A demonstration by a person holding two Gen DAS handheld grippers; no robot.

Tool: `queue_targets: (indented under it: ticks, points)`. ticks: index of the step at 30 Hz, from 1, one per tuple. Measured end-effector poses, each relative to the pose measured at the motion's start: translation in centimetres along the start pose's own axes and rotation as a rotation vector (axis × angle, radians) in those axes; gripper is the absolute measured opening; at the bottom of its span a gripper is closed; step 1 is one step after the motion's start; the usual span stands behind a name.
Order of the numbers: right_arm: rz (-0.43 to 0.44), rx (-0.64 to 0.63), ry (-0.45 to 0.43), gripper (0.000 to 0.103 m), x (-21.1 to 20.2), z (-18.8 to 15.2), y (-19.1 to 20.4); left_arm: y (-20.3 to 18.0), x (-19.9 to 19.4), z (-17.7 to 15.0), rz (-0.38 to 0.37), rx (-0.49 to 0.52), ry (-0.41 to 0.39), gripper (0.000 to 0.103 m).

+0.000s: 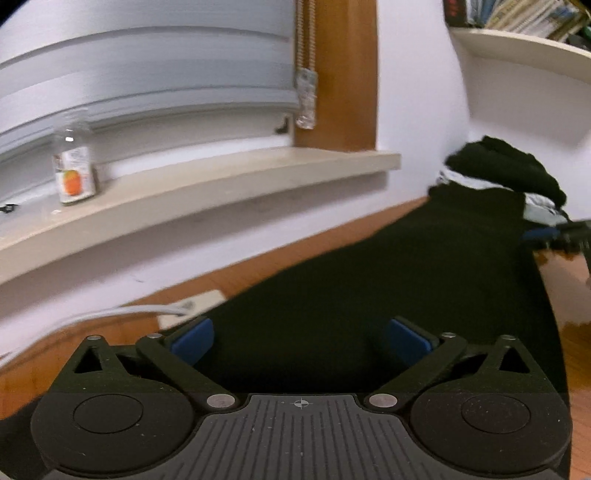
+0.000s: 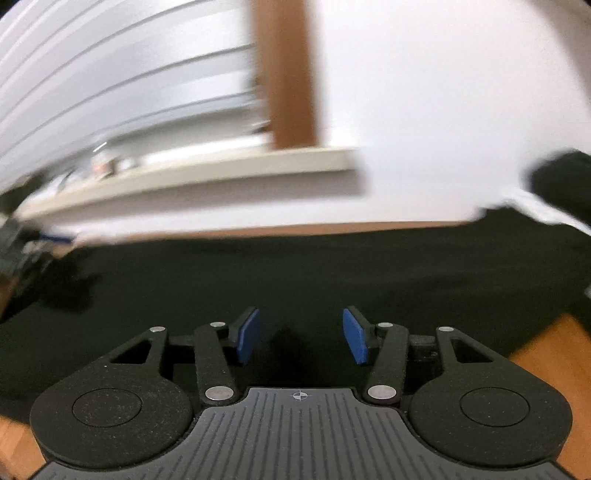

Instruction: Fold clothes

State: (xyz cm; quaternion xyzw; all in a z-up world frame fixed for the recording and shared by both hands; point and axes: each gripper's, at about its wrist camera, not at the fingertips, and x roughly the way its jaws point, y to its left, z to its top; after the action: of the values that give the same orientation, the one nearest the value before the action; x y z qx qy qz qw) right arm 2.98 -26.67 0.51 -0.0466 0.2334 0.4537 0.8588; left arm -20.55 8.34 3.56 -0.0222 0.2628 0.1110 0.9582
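Black garment [image 1: 406,266] lies spread flat along the wooden table [image 1: 110,343], and your left gripper [image 1: 301,338] hovers over its near end, jaws wide and empty, likely lining up a fresh hold. From the right wrist, your right gripper [image 2: 301,338] hangs half-open above the same cloth, pinching nothing, so neither hand holds it.

Home room, likely bedroom or study. Wooden table [image 1: 110,354] pushed against white wall, under window with closed blind [image 1: 147,74] and pull cord [image 1: 306,66]. Beige sill [image 1: 221,184] holds small bottle [image 1: 74,170] with orange label. Shelf [image 1: 524,48] of books [image 1: 517,14] at upper right. Clothes pile [image 1: 506,170] in corner. White plug strip [image 1: 192,304] and cable on table.
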Motion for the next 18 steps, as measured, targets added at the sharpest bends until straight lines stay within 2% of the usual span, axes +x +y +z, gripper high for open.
queue_targets:
  ticks: [3,5,9,11,12,13,16,18]
  points:
    - [-0.065,0.075,-0.005,0.051,-0.7,-0.1,-4.0,-0.6,0.9,-0.8,0.011,0.009,0.027,0.102]
    - [-0.087,0.117,0.0,0.051,-0.9,-0.6,-5.9,-0.8,1.7,-1.0,0.04,0.015,0.078,0.102]
    - [-0.066,0.185,0.022,0.051,-0.2,-1.3,-7.6,-1.6,1.6,-1.1,0.074,0.055,0.078,0.102]
    - [-0.04,0.204,0.036,0.051,0.5,-1.4,-7.6,-2.5,0.8,-1.1,0.094,0.082,0.068,0.098]
    - [-0.03,0.197,0.042,0.052,0.9,-1.3,-7.2,-3.0,0.4,-1.1,0.099,0.094,0.066,0.087]
    - [-0.022,0.178,0.043,0.053,1.1,-1.2,-6.6,-3.5,-0.2,-1.1,0.095,0.104,0.068,0.063]
    - [-0.001,0.117,0.04,0.056,1.7,-0.8,-4.7,-5.1,-2.0,-0.9,0.051,0.099,0.076,0.027]
    - [0.002,0.102,0.035,0.056,2.2,-0.6,-4.1,-6.5,-3.3,-1.0,0.008,0.106,0.075,0.012]
